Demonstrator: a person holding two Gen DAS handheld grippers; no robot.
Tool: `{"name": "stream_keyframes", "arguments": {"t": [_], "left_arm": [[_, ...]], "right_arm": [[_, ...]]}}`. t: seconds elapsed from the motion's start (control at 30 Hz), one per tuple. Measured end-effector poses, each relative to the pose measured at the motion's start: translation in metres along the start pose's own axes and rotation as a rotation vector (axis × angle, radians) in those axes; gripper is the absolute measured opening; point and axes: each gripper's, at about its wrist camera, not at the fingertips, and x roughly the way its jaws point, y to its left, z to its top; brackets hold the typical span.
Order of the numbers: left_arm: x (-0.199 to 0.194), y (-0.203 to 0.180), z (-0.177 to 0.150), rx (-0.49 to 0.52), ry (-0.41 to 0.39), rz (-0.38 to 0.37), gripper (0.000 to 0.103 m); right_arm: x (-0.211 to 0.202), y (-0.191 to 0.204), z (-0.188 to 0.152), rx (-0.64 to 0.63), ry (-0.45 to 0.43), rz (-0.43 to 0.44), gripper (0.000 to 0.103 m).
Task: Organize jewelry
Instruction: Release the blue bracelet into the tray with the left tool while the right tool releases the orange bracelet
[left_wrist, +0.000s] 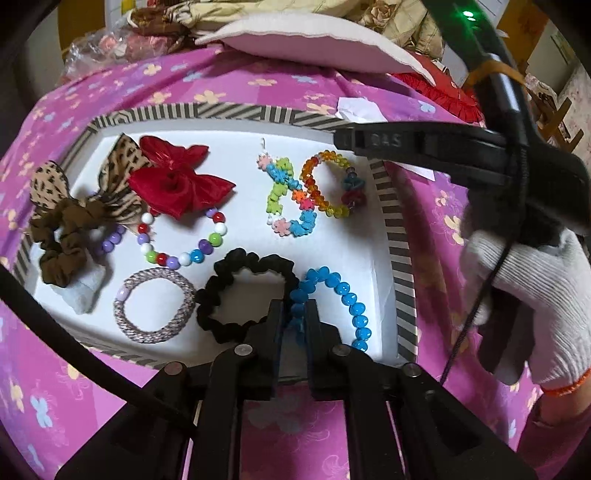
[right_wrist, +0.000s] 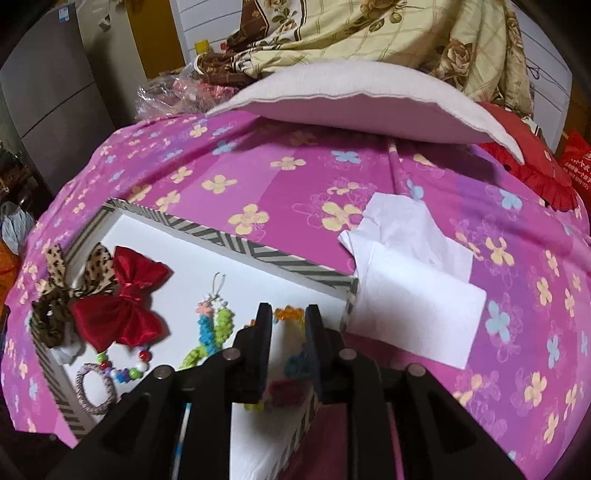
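Left gripper (left_wrist: 294, 314) slightly parted around blue bracelet (left_wrist: 334, 291) in tray (left_wrist: 400, 258), right gripper (right_wrist: 289, 317) likewise over orange bracelet (right_wrist: 286, 314); withdraw straight, clear of beads

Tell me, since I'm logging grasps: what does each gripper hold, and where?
Left gripper: the blue bead bracelet has its near end between the fingers; whether they grip it cannot be told. Right gripper: nothing held.

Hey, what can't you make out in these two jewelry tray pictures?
- Left wrist view: the blue bead bracelet, its near end hidden by the left gripper.
- Right wrist view: the orange bead bracelet, mostly hidden by the right gripper; grip unclear.
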Motion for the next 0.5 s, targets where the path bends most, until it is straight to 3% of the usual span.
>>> {"name": "stream_keyframes", "arguments": {"t": [0.1,0.3,0.5], "left_arm": [[-0.008,0.001,-0.003,0.005,-0.019,0.015,0.023],[-0.027,0.009,-0.010,0.006,-0.070,0.068,0.025],[-0.046,0.023,-0.019,-0.003,-0.118,0.131,0.025]], "right_arm": [[-0.018,0.001,-0.010,0.008,-0.017,0.012,0.029],[-0.055,0.007,-0.036,0.020,-0.041,0.013,0.042],[-0.079,0.025,-0.061,0.004,-0.046,-0.003,0.046]]}}
